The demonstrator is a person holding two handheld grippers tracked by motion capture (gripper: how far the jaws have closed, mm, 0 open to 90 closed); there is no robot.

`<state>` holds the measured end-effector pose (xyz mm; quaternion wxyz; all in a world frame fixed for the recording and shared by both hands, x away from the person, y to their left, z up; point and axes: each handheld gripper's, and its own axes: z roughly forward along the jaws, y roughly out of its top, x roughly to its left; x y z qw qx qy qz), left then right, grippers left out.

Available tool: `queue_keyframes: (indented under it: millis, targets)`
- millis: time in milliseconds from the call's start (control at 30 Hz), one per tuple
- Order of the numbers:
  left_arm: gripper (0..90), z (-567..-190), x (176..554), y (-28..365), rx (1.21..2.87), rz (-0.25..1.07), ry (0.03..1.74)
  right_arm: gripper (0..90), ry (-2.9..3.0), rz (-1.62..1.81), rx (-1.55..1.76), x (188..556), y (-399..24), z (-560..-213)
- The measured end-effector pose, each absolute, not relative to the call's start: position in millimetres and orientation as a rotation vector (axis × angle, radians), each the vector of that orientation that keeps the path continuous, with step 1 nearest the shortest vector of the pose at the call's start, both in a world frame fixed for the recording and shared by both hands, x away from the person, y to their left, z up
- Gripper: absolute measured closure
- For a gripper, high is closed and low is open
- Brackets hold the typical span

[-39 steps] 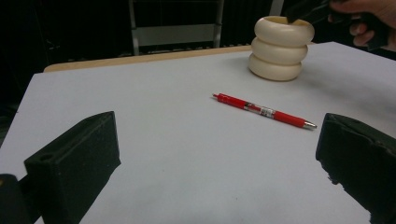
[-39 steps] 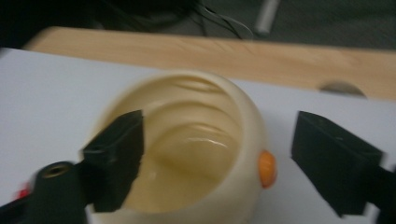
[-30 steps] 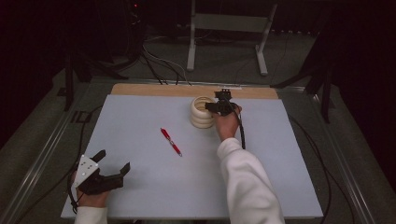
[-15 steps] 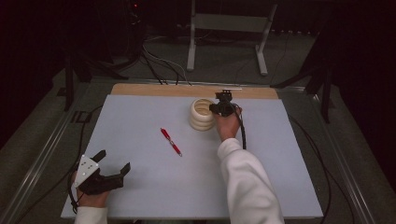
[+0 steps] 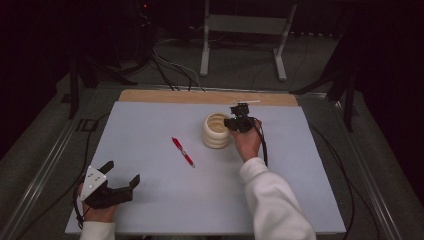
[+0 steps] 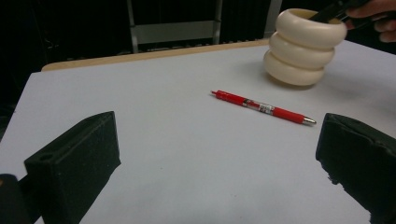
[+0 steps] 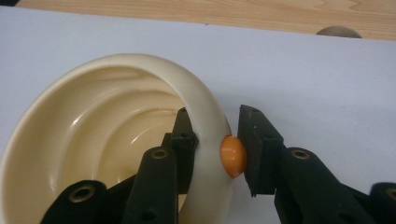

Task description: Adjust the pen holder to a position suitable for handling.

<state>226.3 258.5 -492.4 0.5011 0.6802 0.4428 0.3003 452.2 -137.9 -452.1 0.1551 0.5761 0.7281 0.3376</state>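
Note:
A cream ribbed cup [image 5: 216,131] stands upright on the pale mat [image 5: 145,120], right of centre. My right gripper [image 5: 231,122] is shut on its rim at the right side. In the right gripper view the gripper [image 7: 212,126] has one jaw inside the cup [image 7: 93,140] and one outside, with a small orange knob [image 7: 232,156] pressed between the outer jaw and the wall. A red pen [image 5: 183,151] lies flat left of the cup. My left gripper [image 5: 121,172] rests open near the front left corner, with the pen [image 6: 261,107] and the cup [image 6: 301,46] ahead of it.
A bare wooden strip [image 5: 175,96] runs along the mat's far edge. Cables trail on the floor at the back and down both sides of the table. A metal stand [image 5: 245,25] is behind the table.
The right gripper and the cup have shifted a little toward the near side of the mat. The left gripper and the pen have stayed where they were.

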Motion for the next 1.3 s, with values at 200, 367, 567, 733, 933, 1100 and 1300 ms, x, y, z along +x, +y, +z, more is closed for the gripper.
queue_keyframes:
  millis: [200, 367, 567, 733, 933, 1100, 1300]
  targets:
    - [0.3, -493, 227, 258, 1.652, 0.727, 1.071, 69.7, 2.142, 0.991, 1.597, 431, -141, -440]
    - [0.3, -494, 227, 256, 1.659, 0.725, 1.068, 69.8, 2.173, 0.999, 1.576, 412, -145, -436]
    - [0.3, -494, 228, 255, 1.668, 0.725, 1.066, 69.8, 2.212, 0.970, 1.570, 391, -150, -439]
    - [0.3, -495, 228, 254, 1.673, 0.724, 1.068, 69.8, 2.248, 0.927, 1.566, 379, -151, -446]
    - [0.3, -495, 229, 253, 1.678, 0.722, 1.066, 69.8, 2.265, 0.904, 1.562, 374, -150, -453]
    - [0.3, -495, 229, 254, 1.678, 0.724, 1.067, 69.6, 2.264, 0.913, 1.549, 376, -148, -457]
    - [0.3, -495, 229, 254, 1.678, 0.726, 1.066, 60.1, 2.265, 0.950, 1.574, 379, -150, -460]
